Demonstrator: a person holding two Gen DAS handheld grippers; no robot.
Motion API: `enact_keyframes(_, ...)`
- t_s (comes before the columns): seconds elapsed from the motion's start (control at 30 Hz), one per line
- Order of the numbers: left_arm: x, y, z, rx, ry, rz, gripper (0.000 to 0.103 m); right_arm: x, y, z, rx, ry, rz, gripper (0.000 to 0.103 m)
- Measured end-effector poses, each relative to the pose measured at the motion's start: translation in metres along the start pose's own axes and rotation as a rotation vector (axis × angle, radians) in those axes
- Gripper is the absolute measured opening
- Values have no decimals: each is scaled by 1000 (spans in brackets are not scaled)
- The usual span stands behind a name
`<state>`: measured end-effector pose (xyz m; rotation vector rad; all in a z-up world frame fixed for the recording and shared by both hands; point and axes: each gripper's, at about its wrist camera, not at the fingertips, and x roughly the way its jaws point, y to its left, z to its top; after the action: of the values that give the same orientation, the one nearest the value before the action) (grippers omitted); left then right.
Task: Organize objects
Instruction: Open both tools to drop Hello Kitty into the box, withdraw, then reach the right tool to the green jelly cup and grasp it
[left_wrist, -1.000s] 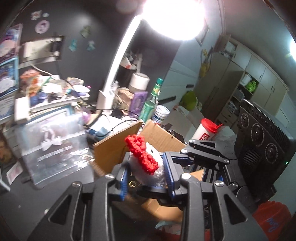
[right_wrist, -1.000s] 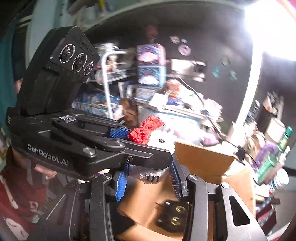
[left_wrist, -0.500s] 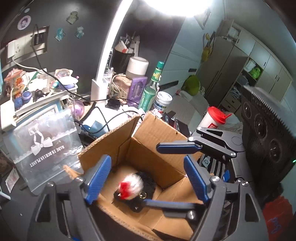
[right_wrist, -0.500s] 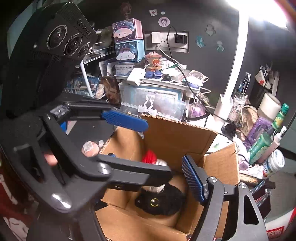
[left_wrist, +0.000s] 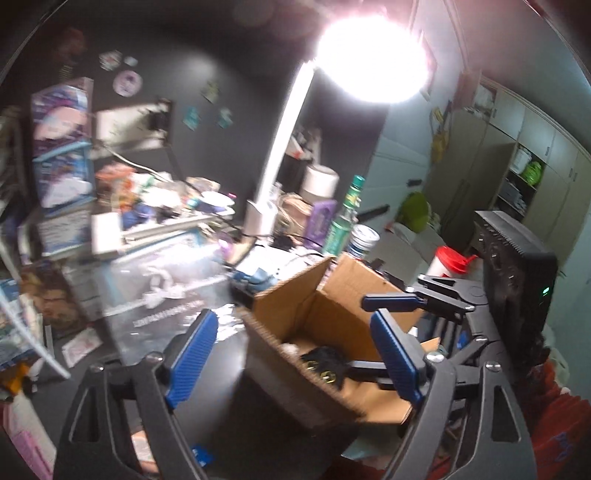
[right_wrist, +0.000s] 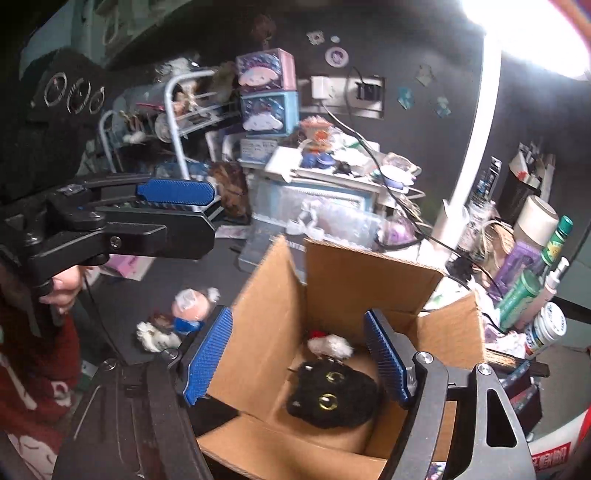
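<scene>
I am looking down past two hand-held grippers at an open cardboard box (right_wrist: 369, 291) sitting on a dark, cluttered surface (right_wrist: 122, 302). I am holding the right hand-held gripper (right_wrist: 299, 354) over the box with its blue-padded fingers (right_wrist: 208, 356) spread wide and nothing between them. Inside the box, a black fluffy toy with gold eyes (right_wrist: 332, 398) is lying on the bottom, and a small white toy with a red top (right_wrist: 328, 343) is resting just behind it, touching it. I am holding the left hand-held gripper (left_wrist: 291, 358) beside the box, its blue pads also wide apart and empty; in the right wrist view it is showing at the left, above the surface (right_wrist: 173, 195). From the left wrist view, which is blurred, the box (left_wrist: 325, 317) is sitting between the spread fingers, with the black toy (left_wrist: 325, 363) dimly showing inside. On the surface to the left of the box, a small pink-faced doll (right_wrist: 192, 306) and a small white plush (right_wrist: 155, 336) are lying near each other. Behind the box, green bottles (right_wrist: 524, 291) and a white lamp arm (right_wrist: 476, 125) are standing among stacked clutter.
</scene>
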<state>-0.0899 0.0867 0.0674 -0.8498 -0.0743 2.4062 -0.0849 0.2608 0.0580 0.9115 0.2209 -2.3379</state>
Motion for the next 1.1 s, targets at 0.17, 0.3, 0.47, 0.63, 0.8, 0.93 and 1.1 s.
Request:
enact_keyframes(0.17, -41, 29, -32, -45, -80, 79, 85, -4, 50, 0, -71, -85, 87, 71)
enact_keyframes(0.3, -68, 54, -64, -89, -127, 163, 87, 8, 101, -7, -136, -107, 164, 71)
enact_keyframes(0.47, -88, 89, -110, -162, -142, 243, 88, 44, 141, -18, -126, -57, 253, 71)
enact_keyframes(0.63, -92, 118, -156, -236, -117, 295, 88, 94, 149, -41, -66, 36, 254, 71)
enact_keyframes(0.8, -86, 134, -192, -298, -78, 290, 88, 129, 154, -75, -58, 96, 165, 71)
enact_keyframes(0.93, -78, 143, -212, -336, -41, 274, 88, 148, 152, -96, -34, 124, 145, 68)
enact_keyframes(1.1, -69, 146, -222, -352, -9, 252, 88, 158, 158, -105, -85, 133, 81, 57)
